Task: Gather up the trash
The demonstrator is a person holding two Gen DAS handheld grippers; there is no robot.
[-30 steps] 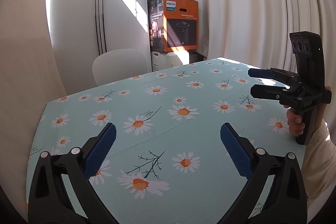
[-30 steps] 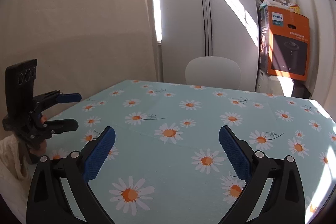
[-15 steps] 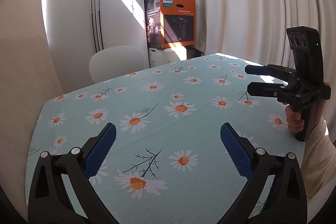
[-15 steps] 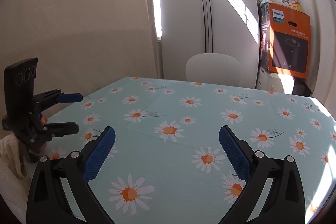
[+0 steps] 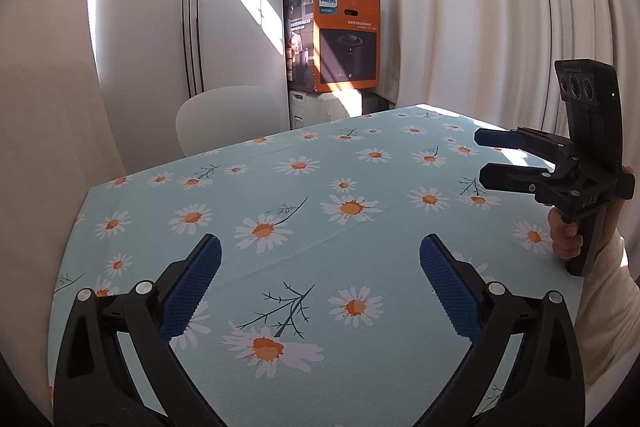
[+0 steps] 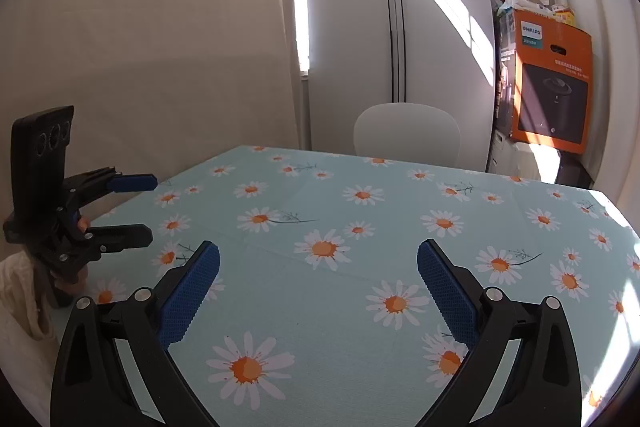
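No trash showed anywhere on the daisy-patterned surface [image 5: 360, 247]. The left tongs [image 5: 320, 287] and right tongs [image 6: 318, 285] hung wide open, holding nothing. An orange box [image 5: 346, 39] beyond carried packets on top.

Both grippers are moulded black, silver screws at pivots; blue ribbed pads [image 5: 192, 287] are fitted. "UAS" is embossed on right gripper [image 5: 486, 157]. Cream knit sleeve [image 5: 612, 299] is worn.
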